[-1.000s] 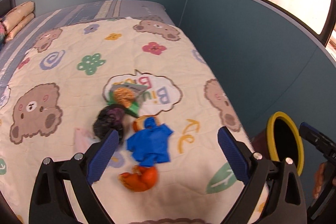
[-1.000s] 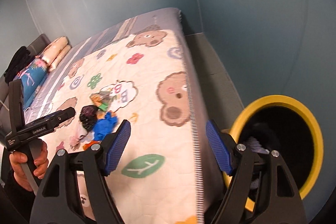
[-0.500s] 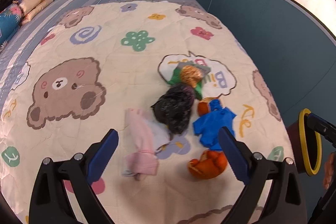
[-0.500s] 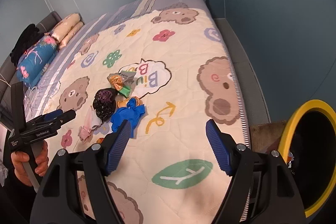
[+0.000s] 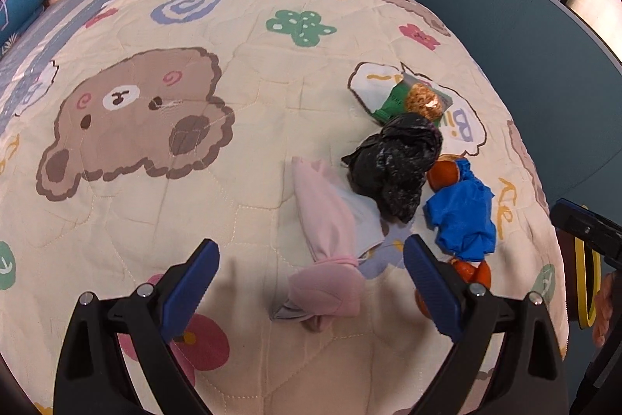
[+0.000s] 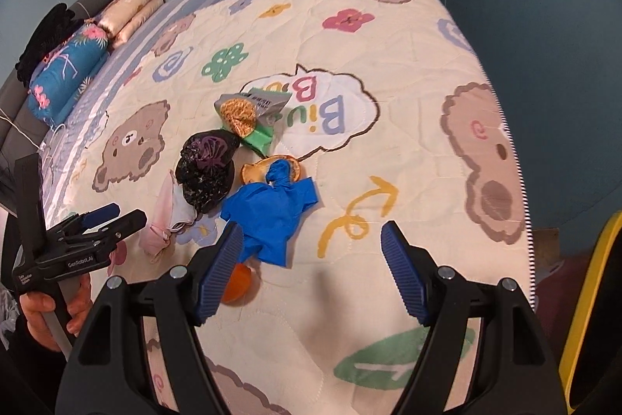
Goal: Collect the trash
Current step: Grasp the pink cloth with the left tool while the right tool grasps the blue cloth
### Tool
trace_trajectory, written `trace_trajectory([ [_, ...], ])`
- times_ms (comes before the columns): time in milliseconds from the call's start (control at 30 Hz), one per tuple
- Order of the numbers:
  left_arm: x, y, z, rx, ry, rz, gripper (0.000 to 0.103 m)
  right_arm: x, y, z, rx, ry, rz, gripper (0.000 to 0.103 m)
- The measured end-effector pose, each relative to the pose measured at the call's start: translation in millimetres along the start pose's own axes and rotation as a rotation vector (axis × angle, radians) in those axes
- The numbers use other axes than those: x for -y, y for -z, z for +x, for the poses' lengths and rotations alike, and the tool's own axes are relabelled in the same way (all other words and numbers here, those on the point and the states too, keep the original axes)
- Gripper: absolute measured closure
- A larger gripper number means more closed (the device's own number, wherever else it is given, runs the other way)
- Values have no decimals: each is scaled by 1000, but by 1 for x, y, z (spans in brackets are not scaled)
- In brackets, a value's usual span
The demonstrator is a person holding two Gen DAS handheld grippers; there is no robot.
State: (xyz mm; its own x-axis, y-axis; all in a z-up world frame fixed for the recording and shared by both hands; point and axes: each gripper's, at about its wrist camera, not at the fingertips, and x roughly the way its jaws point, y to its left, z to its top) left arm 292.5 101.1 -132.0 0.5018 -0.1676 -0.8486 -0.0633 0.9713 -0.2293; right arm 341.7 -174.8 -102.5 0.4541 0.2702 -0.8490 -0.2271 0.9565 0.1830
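Note:
A heap of trash lies on the bear-print quilt (image 5: 155, 205): a pink cloth bundle (image 5: 330, 247), a crumpled black bag (image 5: 396, 162), a blue crumpled glove (image 5: 462, 216), orange peel (image 5: 472, 273) and a green and silver snack wrapper (image 5: 416, 100). My left gripper (image 5: 311, 279) is open and empty, with the pink bundle between its fingers. My right gripper (image 6: 311, 263) is open and empty, just right of the blue glove (image 6: 272, 212). The black bag (image 6: 206, 166), pink bundle (image 6: 163, 216) and wrapper (image 6: 248, 111) also show in the right wrist view.
A yellow-rimmed bin (image 6: 587, 317) stands on the floor off the bed's right edge; it also shows in the left wrist view (image 5: 583, 282). Pillows (image 6: 128, 10) and a blue bolster (image 6: 66, 65) lie at the bed's head. Blue-grey walls surround the bed.
Both grippers have swung left, away from the bin and toward the trash heap. My left gripper now frames the pink bundle; my right has come close to the blue glove.

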Motion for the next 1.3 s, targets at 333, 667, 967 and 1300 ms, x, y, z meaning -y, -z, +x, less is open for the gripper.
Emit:
trace_trajectory([
  [333,-9,6,22,-38,21,-14,11,-21,-11,50,-76,6,-31,32],
  [667,-5,8,33,-51,16,2,16,-33,-12,86,-143,7,-55,34],
  [967,3,11,37,-63,10,31,56,-37,-11,99,-169,-10,-56,52],
  [1300,18,13,28,-65,25,64,82,-45,-9,93,-185,-68,-45,83],
])
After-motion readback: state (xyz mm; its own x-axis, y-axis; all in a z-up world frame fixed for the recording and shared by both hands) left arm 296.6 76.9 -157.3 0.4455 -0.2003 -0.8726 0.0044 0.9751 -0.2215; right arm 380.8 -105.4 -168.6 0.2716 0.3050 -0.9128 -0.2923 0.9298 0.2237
